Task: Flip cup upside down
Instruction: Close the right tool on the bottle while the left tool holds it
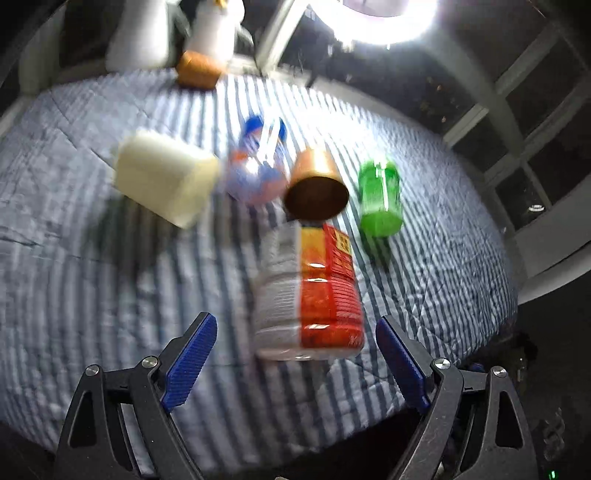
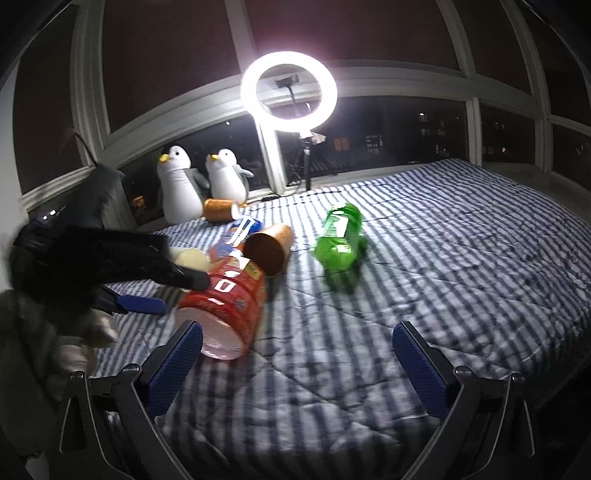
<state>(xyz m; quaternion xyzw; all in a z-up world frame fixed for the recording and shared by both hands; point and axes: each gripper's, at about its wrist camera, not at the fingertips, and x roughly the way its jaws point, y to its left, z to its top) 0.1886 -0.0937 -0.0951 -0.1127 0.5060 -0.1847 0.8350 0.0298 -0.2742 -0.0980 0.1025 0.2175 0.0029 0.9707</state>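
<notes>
Room dim overall; dark windows behind. Sole strong source is a ring light at the far side, blown out to white with a soft halo; in the left wrist view it flares at the top edge. Objects on the striped bedspread cast shadows toward the near side. Specular glare on the red-labelled bottle. Left wrist view shows heavy motion blur across the objects and the bedspread. Right wrist view is sharper, except a smeared black gripper at left. Both views show fisheye bending and dark corner vignetting.
</notes>
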